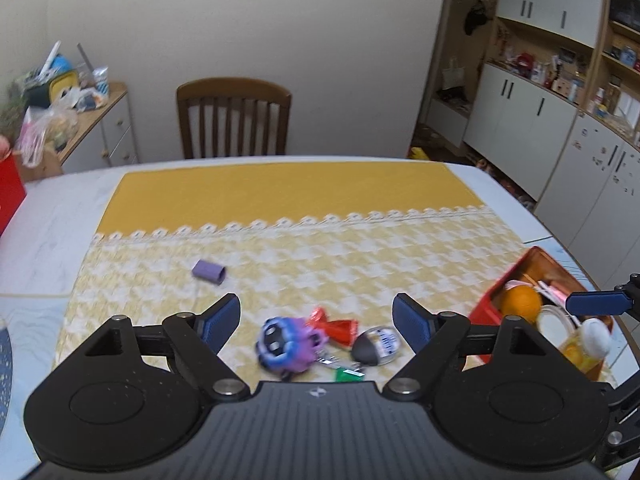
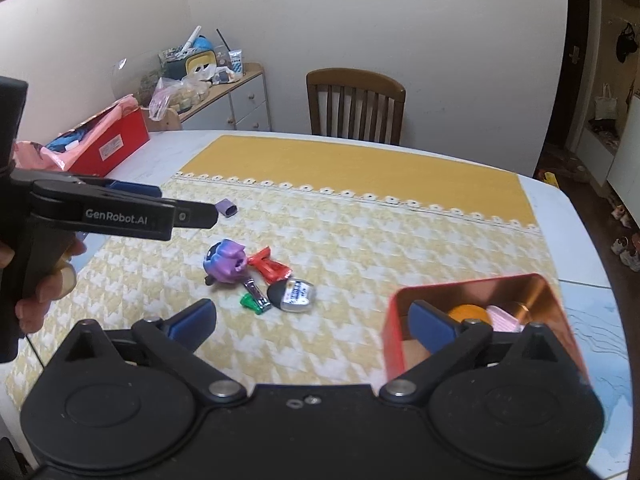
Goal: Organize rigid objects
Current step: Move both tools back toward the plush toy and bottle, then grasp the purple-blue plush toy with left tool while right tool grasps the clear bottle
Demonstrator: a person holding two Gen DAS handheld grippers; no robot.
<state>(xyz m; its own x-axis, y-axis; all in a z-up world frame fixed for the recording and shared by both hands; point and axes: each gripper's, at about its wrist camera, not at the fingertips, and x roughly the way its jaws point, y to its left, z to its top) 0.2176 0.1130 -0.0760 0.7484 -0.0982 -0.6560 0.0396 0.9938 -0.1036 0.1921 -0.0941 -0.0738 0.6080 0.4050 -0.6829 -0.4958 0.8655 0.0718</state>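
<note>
Both tools wide apart, nothing held: left tool, right tool. Tin is partly filled already. We've still got the toy, tube etc. on the bench.

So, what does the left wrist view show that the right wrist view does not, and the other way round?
Only the left wrist view: white wall cupboards and a white-capped jar in the red tin.
Only the right wrist view: a red box with pink paper on the table, and the hand holding the left claw.
Both: purple toy, nail clipper, purple tube, wooden chair, yellow cloth.
</note>
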